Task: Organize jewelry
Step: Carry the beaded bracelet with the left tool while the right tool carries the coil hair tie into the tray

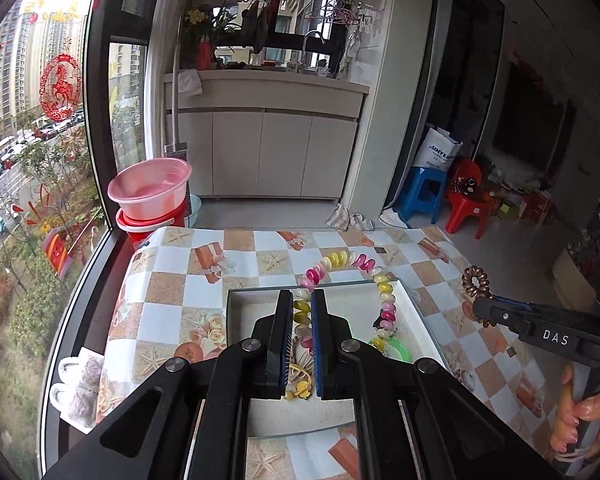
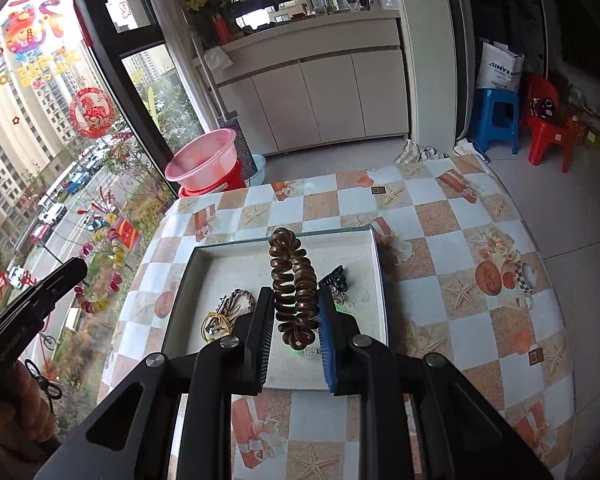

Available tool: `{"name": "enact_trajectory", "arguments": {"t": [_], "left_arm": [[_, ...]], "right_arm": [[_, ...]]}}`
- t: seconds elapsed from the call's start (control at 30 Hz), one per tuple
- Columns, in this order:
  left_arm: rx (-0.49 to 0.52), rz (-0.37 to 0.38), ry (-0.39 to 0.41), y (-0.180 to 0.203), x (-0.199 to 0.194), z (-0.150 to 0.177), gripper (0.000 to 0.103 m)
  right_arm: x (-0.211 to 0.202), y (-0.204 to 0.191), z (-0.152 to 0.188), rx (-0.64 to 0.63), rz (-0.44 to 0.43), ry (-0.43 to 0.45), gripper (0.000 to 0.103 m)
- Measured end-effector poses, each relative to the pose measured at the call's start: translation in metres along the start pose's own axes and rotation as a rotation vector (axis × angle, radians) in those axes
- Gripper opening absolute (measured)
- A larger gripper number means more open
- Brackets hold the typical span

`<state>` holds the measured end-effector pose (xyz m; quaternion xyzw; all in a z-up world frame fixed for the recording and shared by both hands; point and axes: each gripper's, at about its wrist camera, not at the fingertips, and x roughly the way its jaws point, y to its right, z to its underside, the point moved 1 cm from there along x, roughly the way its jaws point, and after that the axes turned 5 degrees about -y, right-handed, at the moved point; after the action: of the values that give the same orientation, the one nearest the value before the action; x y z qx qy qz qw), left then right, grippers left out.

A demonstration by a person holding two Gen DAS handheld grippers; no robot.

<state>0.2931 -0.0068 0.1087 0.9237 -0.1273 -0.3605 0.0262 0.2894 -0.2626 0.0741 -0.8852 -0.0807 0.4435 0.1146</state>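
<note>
My left gripper [image 1: 302, 300] is shut on a multicoloured bead bracelet [image 1: 340, 260] of pink, yellow and white beads, held above the white tray [image 1: 240, 320]. The bracelet also shows in the right wrist view [image 2: 100, 280], hanging from the left gripper [image 2: 76, 270]. My right gripper [image 2: 294, 300] is shut on a brown spiral hair tie [image 2: 290, 276] above the tray [image 2: 236, 256]. The hair tie [image 1: 476, 284] shows at the right gripper's tip [image 1: 480, 308] in the left wrist view. In the tray lie a gold braided bracelet with keys [image 2: 228, 312], a dark clip [image 2: 334, 280] and a green ring [image 1: 398, 348].
The tray sits on a table with a checked starfish cloth [image 2: 440, 240]. A window [image 1: 40, 160] runs along the left. A pink basin [image 1: 150, 188] on a red bucket stands beyond the table's far-left corner. Blue [image 2: 496, 120] and red [image 2: 548, 132] stools stand far right.
</note>
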Motion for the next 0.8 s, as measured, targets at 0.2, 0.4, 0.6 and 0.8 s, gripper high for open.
{"name": "enact_trajectory", "arguments": {"t": [0.2, 0.4, 0.6, 0.8], "left_arm": [[-0.005, -0.031, -0.069, -0.004, 0.053, 0.007, 0.022], [0.006, -0.057, -0.146, -0.005, 0.101, 0.033, 0.022], [0.038, -0.076, -0.183, 0.002, 0.128, 0.052, 0.022], [0.043, -0.101, -0.205, 0.004, 0.146, 0.062, 0.022]], "right_arm": [[0.040, 0.008, -0.010, 0.012, 0.001, -0.039, 0.023], [0.084, 0.020, 0.005, 0.030, -0.003, -0.115, 0.023], [0.120, 0.021, 0.023, 0.003, 0.003, -0.188, 0.023], [0.144, 0.025, 0.032, 0.018, 0.010, -0.220, 0.023]]}}
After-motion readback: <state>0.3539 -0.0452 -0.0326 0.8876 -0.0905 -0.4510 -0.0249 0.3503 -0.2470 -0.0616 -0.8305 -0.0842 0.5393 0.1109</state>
